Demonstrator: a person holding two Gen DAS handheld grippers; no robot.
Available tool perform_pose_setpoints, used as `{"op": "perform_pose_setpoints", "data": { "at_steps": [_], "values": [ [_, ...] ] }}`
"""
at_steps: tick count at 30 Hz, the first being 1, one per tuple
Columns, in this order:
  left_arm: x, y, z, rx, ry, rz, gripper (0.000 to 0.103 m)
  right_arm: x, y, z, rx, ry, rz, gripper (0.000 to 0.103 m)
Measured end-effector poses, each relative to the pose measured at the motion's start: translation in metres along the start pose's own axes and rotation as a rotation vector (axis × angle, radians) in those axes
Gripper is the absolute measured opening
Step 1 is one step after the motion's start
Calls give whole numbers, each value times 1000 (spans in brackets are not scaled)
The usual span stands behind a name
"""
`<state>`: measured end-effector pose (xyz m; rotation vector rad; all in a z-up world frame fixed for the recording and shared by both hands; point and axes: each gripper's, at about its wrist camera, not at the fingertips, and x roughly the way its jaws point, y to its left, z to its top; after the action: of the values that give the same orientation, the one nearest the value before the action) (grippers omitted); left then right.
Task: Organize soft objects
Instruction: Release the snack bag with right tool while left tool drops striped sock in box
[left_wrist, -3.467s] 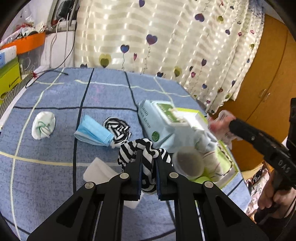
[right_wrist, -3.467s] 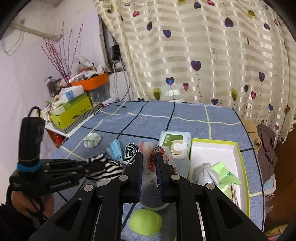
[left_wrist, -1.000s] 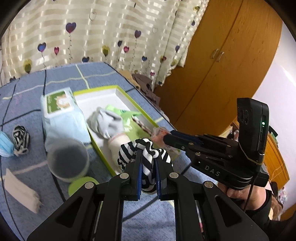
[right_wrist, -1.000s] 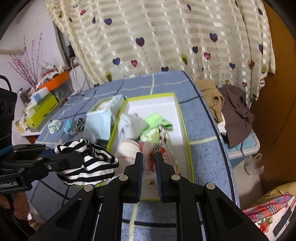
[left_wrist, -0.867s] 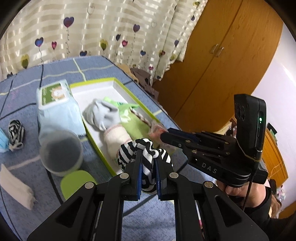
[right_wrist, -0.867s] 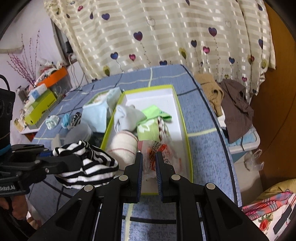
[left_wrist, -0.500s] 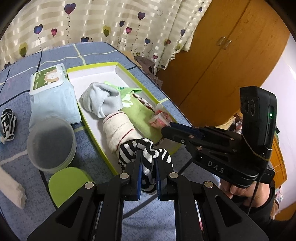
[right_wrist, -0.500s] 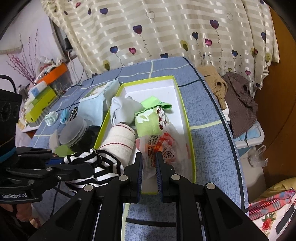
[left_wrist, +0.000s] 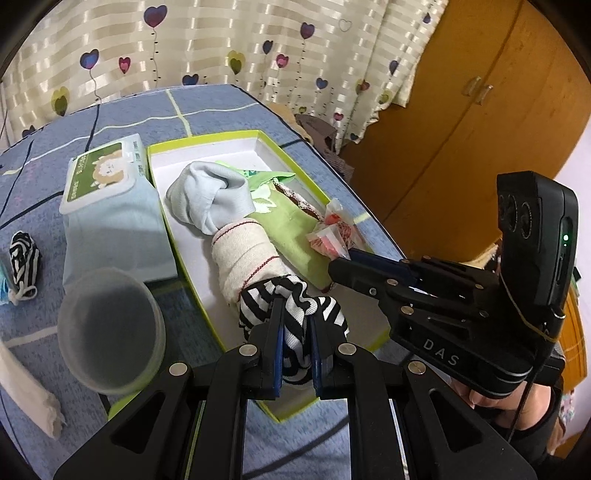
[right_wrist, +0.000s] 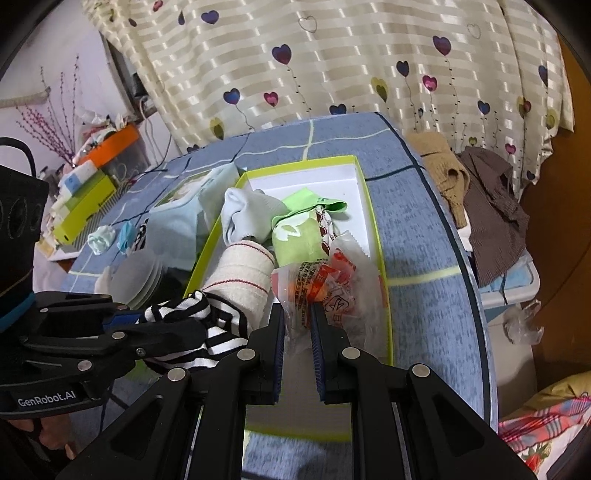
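Observation:
My left gripper (left_wrist: 295, 314) is shut on a black-and-white striped sock (left_wrist: 325, 308), held over the near end of a white box with a lime-green rim (left_wrist: 192, 254). From the right wrist view the same sock (right_wrist: 207, 325) hangs at the left. A clear plastic packet with red print (right_wrist: 325, 284) is clamped in my right gripper (right_wrist: 297, 310), low over the box (right_wrist: 373, 218). In the left wrist view the packet (left_wrist: 330, 236) sticks out past the right gripper's tips. The box holds a pale blue sock (left_wrist: 207, 195), a cream sock with red lines (left_wrist: 247, 254) and a green cloth (left_wrist: 291, 225).
Left of the box lie a wipes pack (left_wrist: 110, 206), a translucent cup (left_wrist: 107, 325), a white tissue (left_wrist: 26, 387) and another striped sock (left_wrist: 22, 258). Brown clothes (right_wrist: 487, 199) hang off the bed's right edge. A wooden wardrobe (left_wrist: 480, 110) stands behind.
Both grippers have come down and forward over the box, so its contents look nearer. The striped sock and the packet stay clamped as before.

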<state>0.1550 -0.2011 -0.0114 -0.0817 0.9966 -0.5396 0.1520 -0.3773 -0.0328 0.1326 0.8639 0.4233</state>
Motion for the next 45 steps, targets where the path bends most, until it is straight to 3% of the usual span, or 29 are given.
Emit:
{"op": "perform_pose_setpoints", "data": {
  "at_steps": [13, 25, 27, 30, 33, 45],
  "values": [
    [7, 3, 15, -18, -27, 24, 12, 11, -6, 21, -9, -11, 12, 13],
    [-2, -13, 0, 38, -5, 1, 12, -10, 6, -12, -45, 36, -20, 14],
    [-3, -14, -1, 39, -2, 6, 17, -13, 5, -15, -38, 43, -28, 18],
    [-8, -14, -1, 37, -17, 2, 22, -22, 6, -17, -40, 28, -35, 30],
    [-15, -14, -1, 31, -35, -5, 29, -31, 9, -17, -42, 10, -34, 31],
    [-58, -14, -9, 35, -129, -15, 30, -57, 26, -9, -27, -60, -47, 31]
  ]
}}
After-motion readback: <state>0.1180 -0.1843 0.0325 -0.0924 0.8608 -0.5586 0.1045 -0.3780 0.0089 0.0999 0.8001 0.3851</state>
